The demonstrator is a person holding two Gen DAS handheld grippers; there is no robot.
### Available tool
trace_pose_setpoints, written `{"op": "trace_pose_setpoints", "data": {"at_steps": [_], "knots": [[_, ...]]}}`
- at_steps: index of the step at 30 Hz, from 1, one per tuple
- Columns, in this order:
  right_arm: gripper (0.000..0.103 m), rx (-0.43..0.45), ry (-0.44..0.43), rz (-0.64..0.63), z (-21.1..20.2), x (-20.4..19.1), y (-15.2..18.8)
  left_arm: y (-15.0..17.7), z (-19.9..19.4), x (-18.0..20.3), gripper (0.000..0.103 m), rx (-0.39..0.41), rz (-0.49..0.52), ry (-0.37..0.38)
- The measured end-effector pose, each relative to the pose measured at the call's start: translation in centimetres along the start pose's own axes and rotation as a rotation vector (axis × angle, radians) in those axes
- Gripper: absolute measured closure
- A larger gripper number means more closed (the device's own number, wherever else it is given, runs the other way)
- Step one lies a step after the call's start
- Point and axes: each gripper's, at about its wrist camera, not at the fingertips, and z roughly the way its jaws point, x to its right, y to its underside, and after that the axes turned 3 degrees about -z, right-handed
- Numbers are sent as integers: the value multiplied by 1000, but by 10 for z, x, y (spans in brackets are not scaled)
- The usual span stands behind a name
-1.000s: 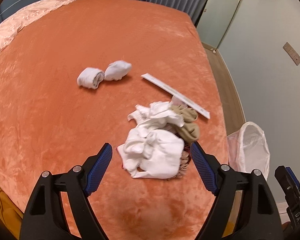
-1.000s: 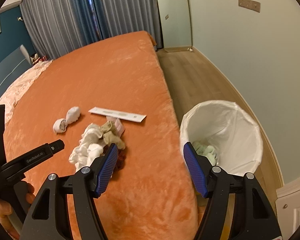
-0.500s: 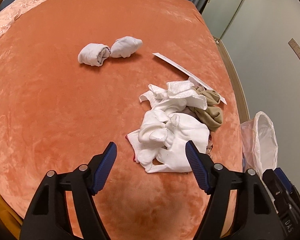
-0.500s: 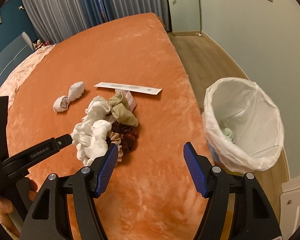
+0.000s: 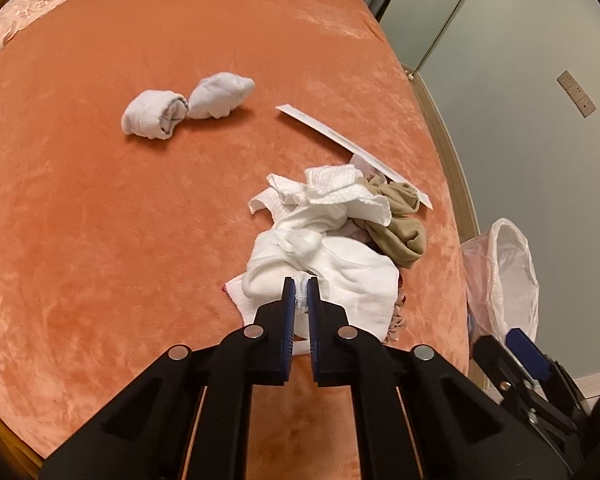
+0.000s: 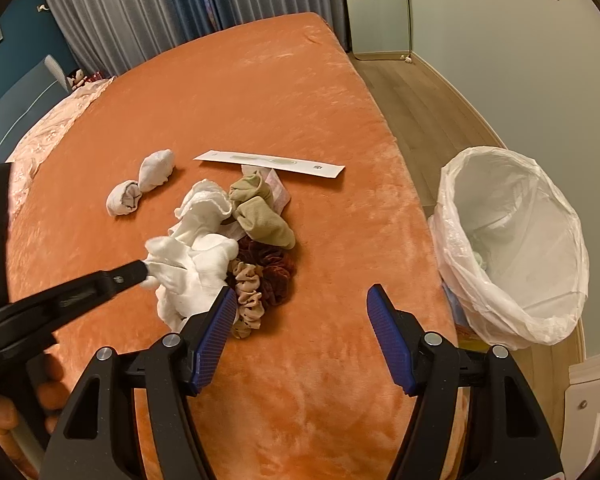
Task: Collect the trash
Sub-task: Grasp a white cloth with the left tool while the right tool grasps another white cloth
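Where half a second before the left gripper point(image 5: 298, 292) had hung wide above the pile, now pinched nearly shut on the white cloth point(image 5: 340, 276) at the near edge of the pile on the bed point(image 5: 100, 220). Right gripper point(image 6: 302, 312) unchanged: spread wide, holding nothing, between the pile and the bin point(image 6: 512, 248). Bin stood off the bed's right edge, lined with a white bag.

Counted: two balled white socks point(image 5: 184, 106) left of the pile and apart from it; one long paper strip point(image 6: 270, 163) just behind it; two tan socks point(image 6: 260, 210); two scrunchies, one dark red point(image 6: 272, 266), one beige point(image 6: 250, 296). White pieces in the pile too tangled to count. A pinkish scrap under the tan socks hard to identify. Bin contents mostly hidden, something pale at the bottom.
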Motion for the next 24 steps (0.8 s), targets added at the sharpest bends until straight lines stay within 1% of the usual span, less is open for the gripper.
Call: {"op": "trace_pose_setpoints", "data": {"at_steps": [5, 8, 13, 19, 24], "knots": [[38, -6, -11, -11, 4, -10, 1, -7, -31, -20, 97, 53, -35, -5], [38, -10, -16, -24, 6, -19, 2, -13, -50, -33, 97, 100, -55, -25], [38, -22, -34, -34, 14, -32, 1, -22, -73, -48, 97, 165, -72, -91], [38, -41, -84, -67, 28, -61, -2, -33, -90, -70, 97, 210, -121, -107], [39, -62, -113, -110, 47, -90, -7, -39, -87, -82, 97, 207, -133, -122]]}}
